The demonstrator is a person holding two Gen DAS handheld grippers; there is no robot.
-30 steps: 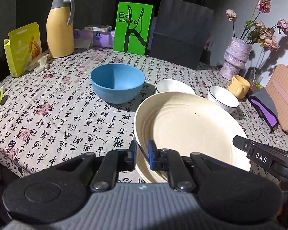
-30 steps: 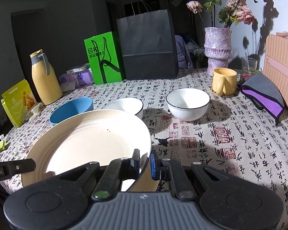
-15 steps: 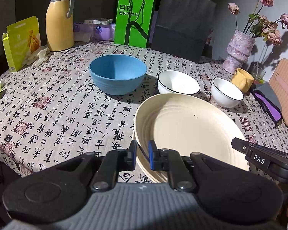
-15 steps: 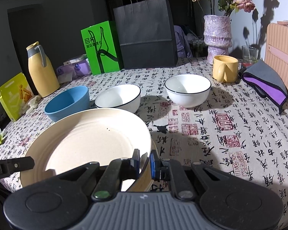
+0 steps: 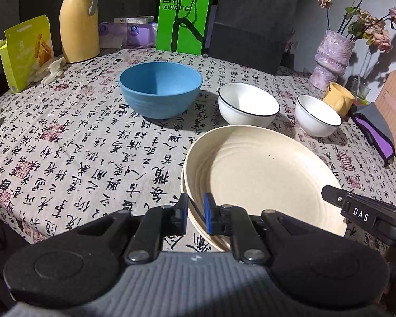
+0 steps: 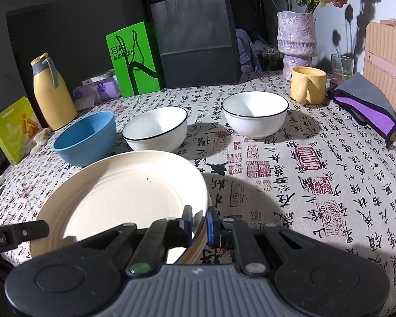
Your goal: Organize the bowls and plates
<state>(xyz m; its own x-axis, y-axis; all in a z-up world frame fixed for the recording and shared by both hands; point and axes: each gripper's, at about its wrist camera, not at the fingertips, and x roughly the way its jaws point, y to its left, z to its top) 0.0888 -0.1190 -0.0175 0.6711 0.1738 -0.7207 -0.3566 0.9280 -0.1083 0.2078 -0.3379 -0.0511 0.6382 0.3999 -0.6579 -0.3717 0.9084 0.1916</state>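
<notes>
A stack of round cream plates with ribbed wells [image 5: 264,179] is held between two grippers near the front edge of the tabletop, which is covered by a beige cloth printed with black calligraphy [image 5: 92,158]. The left gripper [image 5: 196,212] is closed on the stack's left rim, and the right gripper [image 6: 199,223] is closed on its right rim, the blue pads pressed against the rim on either side. At least two plates can be made out at the rim; whether the stack already touches the cloth cannot be told, though a shadow beneath it suggests it is close.

Behind the stack, toward the middle of the tabletop, a deep blue bowl [image 5: 161,89] and two white bowls with thin black rims [image 5: 248,104] [image 5: 318,115] are set in a row, apart from one another and from the plates.

The step in hand is judged to be the setting down of the plates. It is best done with both rims kept level, so that the upper plate is not slid off the lower. The stack should be lowered evenly until its base is fully borne by the cloth, clear of the front edge. The jaws should be released only then, and together, so that nothing is tipped.
</notes>
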